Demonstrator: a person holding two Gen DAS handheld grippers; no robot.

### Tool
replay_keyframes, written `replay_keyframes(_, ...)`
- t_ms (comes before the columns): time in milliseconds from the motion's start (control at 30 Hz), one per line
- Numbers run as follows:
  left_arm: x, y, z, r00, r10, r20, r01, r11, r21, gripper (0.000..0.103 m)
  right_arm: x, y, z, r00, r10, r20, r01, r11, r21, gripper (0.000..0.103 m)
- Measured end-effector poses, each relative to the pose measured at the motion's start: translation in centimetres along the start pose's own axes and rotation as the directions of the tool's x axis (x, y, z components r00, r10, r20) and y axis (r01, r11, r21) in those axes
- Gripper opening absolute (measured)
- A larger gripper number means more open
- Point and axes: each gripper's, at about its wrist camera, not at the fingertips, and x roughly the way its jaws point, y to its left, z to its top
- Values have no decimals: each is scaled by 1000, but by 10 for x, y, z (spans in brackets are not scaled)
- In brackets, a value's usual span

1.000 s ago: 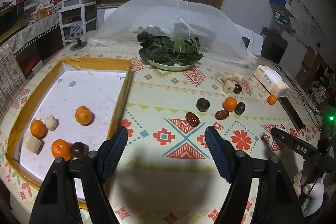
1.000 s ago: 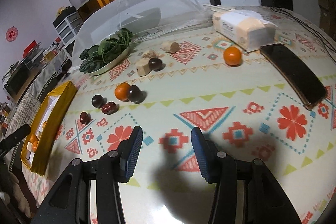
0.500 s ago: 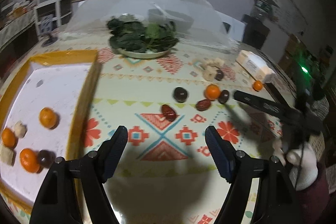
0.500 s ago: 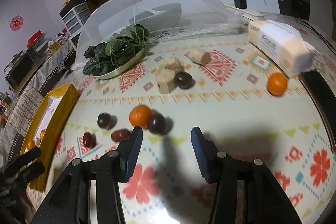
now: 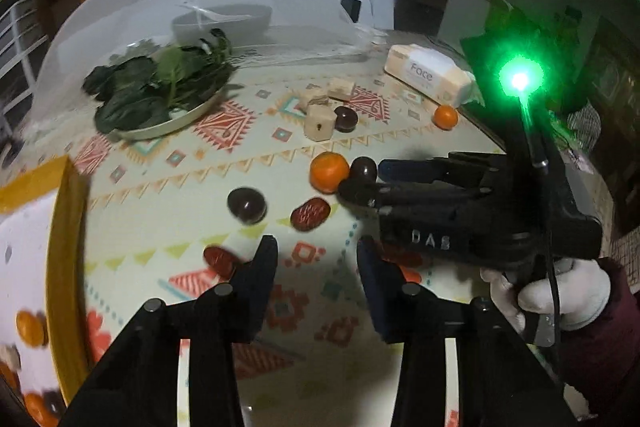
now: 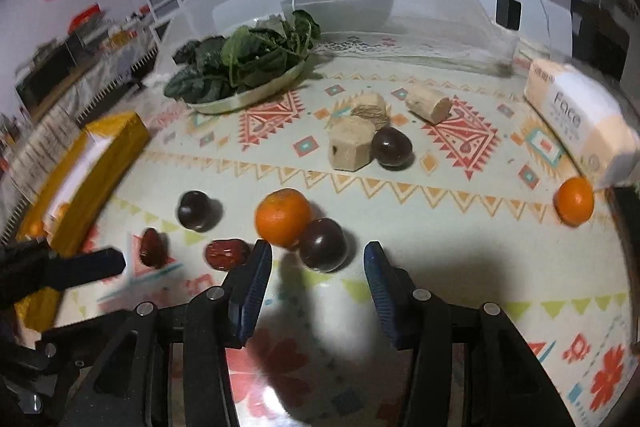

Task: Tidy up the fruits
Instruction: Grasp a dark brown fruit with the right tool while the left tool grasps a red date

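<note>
Patterned tablecloth [image 6: 460,211], fruit scattered all over. Right gripper [image 6: 318,263] spread wide, plum [image 6: 323,244] just ahead between the tips, orange [image 6: 283,211] touching it at 10 o'clock. Left gripper [image 5: 316,259] spread too, empty. Could easily nudge the orange and send both rolling.

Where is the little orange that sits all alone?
In the right wrist view the lone orange sits far right on the table, just below the tissue pack, apart from the other fruit.

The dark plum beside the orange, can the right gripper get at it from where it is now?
Probably yes: the right gripper is open, the dark plum sits just ahead, though the orange touches it.
</note>
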Motion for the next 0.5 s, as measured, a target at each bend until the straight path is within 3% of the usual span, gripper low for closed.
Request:
replay_keyframes(67, 6, 0, 5, 1000, -18, -14, 18, 1000, 12, 41, 2, -2, 1, 1000, 13, 0, -13, 1000, 4, 43)
replay_keyframes(133, 13, -2, 9, 999, -36, -27, 36, 999, 20, 41, 2, -7, 1, 1000, 11, 0, -11, 1000, 22, 26)
replay_keyframes(300, 32, -11, 20, 997, -66, -50, 69, 995, 66, 41, -5, -21, -1, 999, 37, 20, -38, 996, 86, 26)
replay_keyframes(500, 51, -13, 29, 998, -17, -66, 25, 992, 121, 41, -14, -38, -3, 998, 49, 46, -56, 986, 160, 26)
